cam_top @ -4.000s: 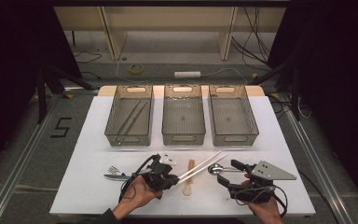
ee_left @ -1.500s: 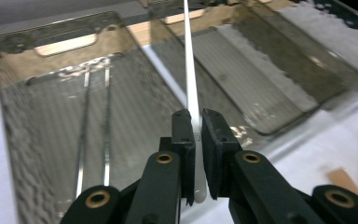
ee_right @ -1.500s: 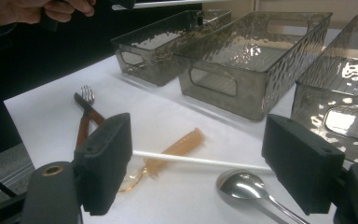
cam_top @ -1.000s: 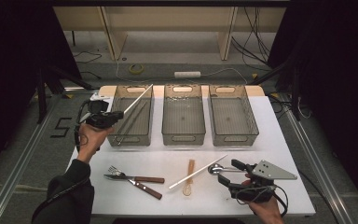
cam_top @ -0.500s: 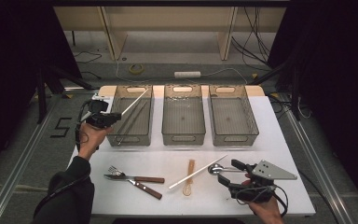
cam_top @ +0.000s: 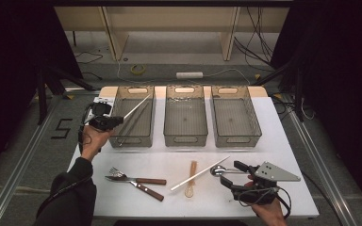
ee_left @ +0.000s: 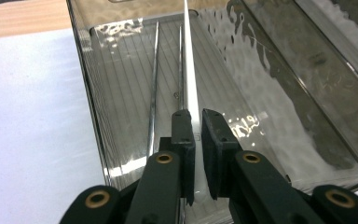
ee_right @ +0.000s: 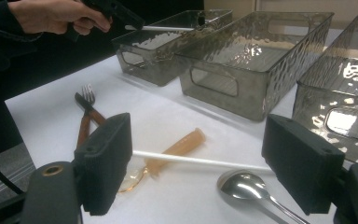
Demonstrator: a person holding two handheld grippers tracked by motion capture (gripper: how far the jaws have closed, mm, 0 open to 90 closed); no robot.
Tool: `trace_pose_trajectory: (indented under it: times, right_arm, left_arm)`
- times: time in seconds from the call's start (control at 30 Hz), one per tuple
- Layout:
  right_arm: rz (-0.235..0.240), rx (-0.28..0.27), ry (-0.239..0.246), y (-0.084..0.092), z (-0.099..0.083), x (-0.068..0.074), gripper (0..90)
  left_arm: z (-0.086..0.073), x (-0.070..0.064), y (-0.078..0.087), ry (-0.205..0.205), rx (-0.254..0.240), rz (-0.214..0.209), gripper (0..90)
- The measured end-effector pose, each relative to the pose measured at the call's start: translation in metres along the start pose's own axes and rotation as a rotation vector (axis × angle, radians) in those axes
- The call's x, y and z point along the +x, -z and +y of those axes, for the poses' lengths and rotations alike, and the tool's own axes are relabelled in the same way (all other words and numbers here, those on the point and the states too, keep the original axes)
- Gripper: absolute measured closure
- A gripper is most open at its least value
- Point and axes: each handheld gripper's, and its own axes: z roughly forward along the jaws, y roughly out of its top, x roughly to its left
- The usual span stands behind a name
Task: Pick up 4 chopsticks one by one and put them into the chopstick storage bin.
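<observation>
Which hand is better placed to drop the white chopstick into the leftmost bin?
Left. The left claw is shut on the white chopstick, right over the leftmost bin; the right claw sits open by the spoon.

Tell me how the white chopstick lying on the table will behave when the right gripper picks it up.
The white chopstick looks straight and rigid, so it probably won't flop. It is thin and smooth, so it may slip or pivot between the pads. One end rests across the amber spoon, so nudging it could shift that too. The right gripper is open.
</observation>
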Motion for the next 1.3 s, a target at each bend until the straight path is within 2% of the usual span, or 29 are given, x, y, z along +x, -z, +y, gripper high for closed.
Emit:
trace_pose_trajectory:
  times: [0.27,0.33,0.57,0.77,0.93,1.0,1.03,1.17,1.3]
  right_arm:
    - [0.003,0.002,-0.003,0.0,0.0,0.0,25.3]
    - [0.004,0.002,-0.003,0.0,0.0,0.0,25.3]
    - [0.003,0.002,-0.003,-0.001,0.0,0.0,25.3]
    - [0.003,0.002,0.0,-0.001,0.0,0.0,25.3]
    - [-0.001,0.003,-0.001,-0.001,0.0,0.0,25.3]
    - [0.0,0.001,-0.004,-0.001,0.0,0.0,25.3]
    - [0.002,-0.003,-0.002,-0.001,0.0,0.0,25.3]
    - [0.0,-0.001,-0.001,0.0,0.0,0.001,25.3]
    - [0.0,-0.005,0.002,0.0,0.001,0.001,25.3]
  left_arm:
    - [-0.002,0.001,-0.006,0.002,0.024,0.0,82.6]
    - [-0.001,0.002,-0.006,0.008,0.016,0.011,80.9]
    - [0.002,-0.002,0.002,0.023,0.005,-0.039,55.7]
    - [0.001,-0.018,0.012,0.011,-0.001,-0.1,43.4]
    - [-0.006,-0.033,0.023,0.008,-0.042,-0.163,36.9]
    - [-0.008,-0.04,0.025,-0.024,-0.022,-0.168,35.0]
    - [-0.009,-0.042,0.027,-0.027,-0.028,-0.167,34.3]
    - [-0.013,-0.055,0.033,-0.05,-0.022,-0.205,31.2]
    - [-0.018,-0.07,0.035,-0.099,0.007,-0.229,29.2]
